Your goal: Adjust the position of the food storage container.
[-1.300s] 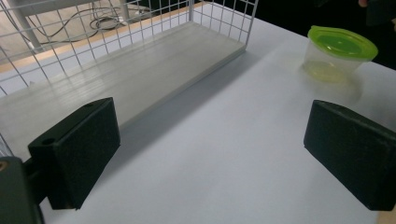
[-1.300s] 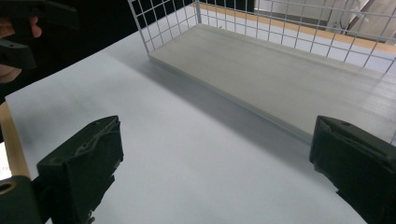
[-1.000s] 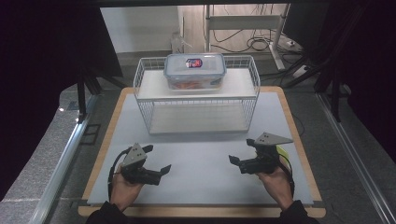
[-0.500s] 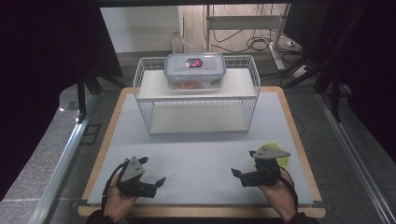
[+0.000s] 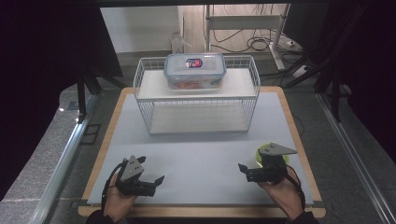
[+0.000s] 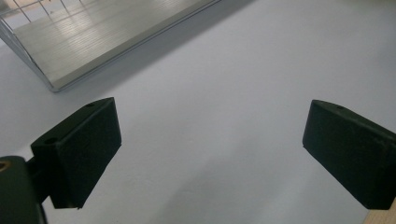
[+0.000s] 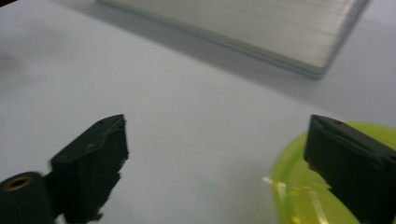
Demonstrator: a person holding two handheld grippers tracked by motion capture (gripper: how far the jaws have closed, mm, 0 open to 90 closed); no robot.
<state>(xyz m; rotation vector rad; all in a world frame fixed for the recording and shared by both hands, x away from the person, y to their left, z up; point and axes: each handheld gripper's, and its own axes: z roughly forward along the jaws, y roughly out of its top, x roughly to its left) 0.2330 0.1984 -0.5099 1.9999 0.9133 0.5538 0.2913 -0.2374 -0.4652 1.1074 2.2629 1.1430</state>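
A clear food box with a blue lid point(image 5: 194, 70) stands on the top shelf of a white wire rack point(image 5: 139, 88) at the back of the table. A small yellow-green translucent dish point(image 5: 262, 151) lies on the mat at the near right. My right gripper point(image 5: 246, 171) hovers over it, open. Its jaws have just been closing a little, with only bare mat between them. In the right gripper view the dish point(image 7: 294, 196) lies under the right jaw of that gripper point(image 7: 217, 140). My left gripper point(image 5: 152, 182) is open at the near left. In its own view the gripper point(image 6: 210, 126) holds nothing.
A pale grey mat point(image 5: 201, 154) covers a wooden board. The rack's lower shelf point(image 6: 70, 46) shows ahead of the left gripper. Dark metal rails run along both sides of the table, and cables lie on the floor behind it.
Both hands have drawn back slightly toward the near edge. The yellow-green dish, hidden under the right gripper a second ago, now shows behind it.
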